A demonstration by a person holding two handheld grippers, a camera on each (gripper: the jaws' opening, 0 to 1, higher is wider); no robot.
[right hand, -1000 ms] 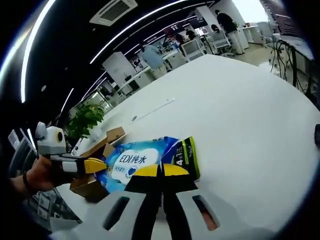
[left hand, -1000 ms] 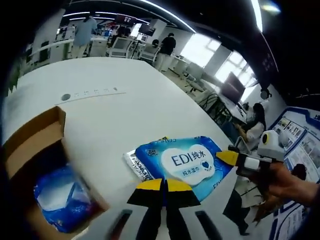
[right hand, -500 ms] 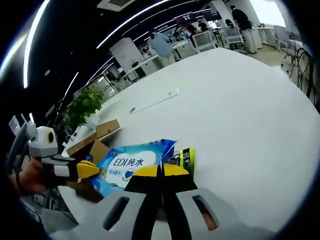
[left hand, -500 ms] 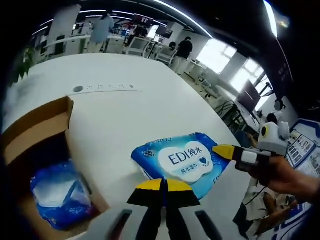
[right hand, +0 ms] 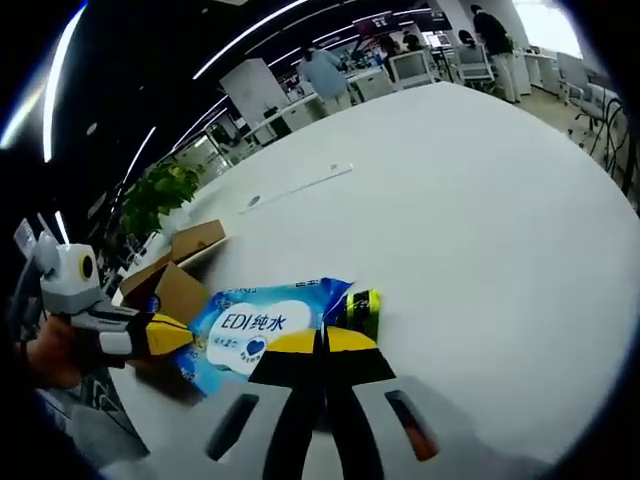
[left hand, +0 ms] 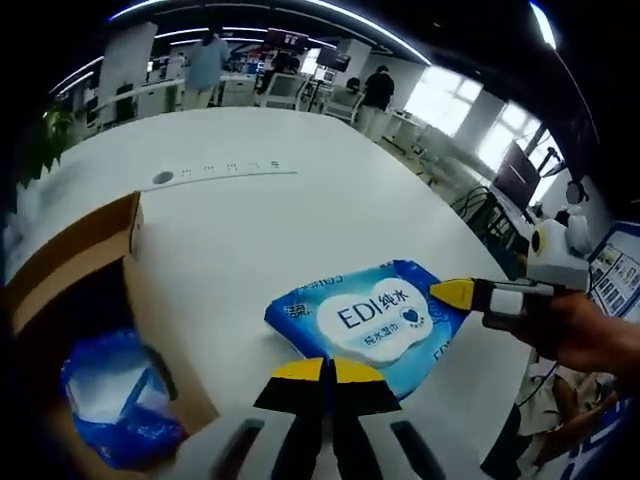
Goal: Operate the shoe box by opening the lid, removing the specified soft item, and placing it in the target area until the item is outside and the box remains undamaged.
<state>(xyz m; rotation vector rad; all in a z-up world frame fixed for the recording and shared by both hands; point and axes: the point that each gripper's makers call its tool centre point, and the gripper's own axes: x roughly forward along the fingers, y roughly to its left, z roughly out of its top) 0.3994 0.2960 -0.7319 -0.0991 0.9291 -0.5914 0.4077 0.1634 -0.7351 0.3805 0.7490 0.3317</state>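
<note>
1. The glossy blue wipes pack (left hand: pixel 375 320), soft and pillow-shaped, lies flat on the smooth white desk (left hand: pixel 250 220).
2. The brown cardboard shoe box (left hand: pixel 70 300) sits open at 9 o'clock, with crinkled blue plastic inside.
3. The left hand-held gripper (left hand: pixel 328 369) has its jaws pressed together at the pack's near edge; a grip on it cannot be told.
4. The right hand-held gripper (right hand: pixel 322 341) likewise, jaws together at the pack's end.

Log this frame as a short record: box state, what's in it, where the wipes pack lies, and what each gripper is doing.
box: cardboard box open, flaps up, on the white table
inside box: a blue plastic bag
wipes pack: blue wipes pack lying flat on the table, outside the box
left gripper: left gripper shut, tips at the pack's near edge
right gripper: right gripper shut, tips at the pack's green end; whether either grips the pack is unclear
</note>
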